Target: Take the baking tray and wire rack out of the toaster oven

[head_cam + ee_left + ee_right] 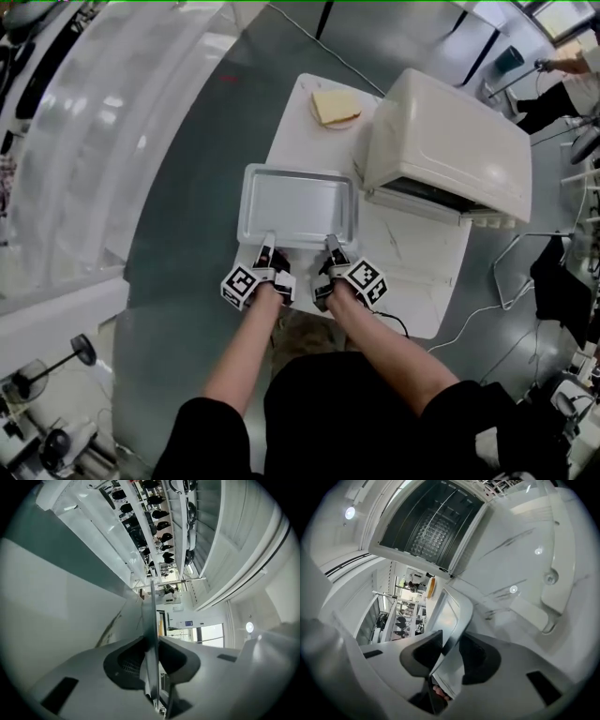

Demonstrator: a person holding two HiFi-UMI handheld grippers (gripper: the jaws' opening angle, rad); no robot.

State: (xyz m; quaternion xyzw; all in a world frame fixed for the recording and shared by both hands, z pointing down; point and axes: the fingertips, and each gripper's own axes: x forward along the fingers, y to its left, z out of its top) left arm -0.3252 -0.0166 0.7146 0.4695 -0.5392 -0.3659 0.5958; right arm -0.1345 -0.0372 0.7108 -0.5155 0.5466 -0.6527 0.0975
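Note:
The silver baking tray (298, 204) sits flat over the white table, to the left of the toaster oven (450, 141). Both grippers grip its near rim. My left gripper (267, 246) is shut on the rim's left part; in the left gripper view the tray's thin edge (153, 616) runs straight up from between the pads of that gripper (152, 653). My right gripper (333, 247) is shut on the rim's right part, and in the right gripper view the tray's corner (452, 613) sits between its pads (451, 651). Beyond that, the oven's dark cavity (433, 524) stands open. I cannot make out the wire rack.
A slice of bread on a plate (335, 108) lies at the table's far end. The white table (412, 272) has its near edge just under my hands. A cable (469, 319) trails off the table's right side. Grey floor surrounds the table.

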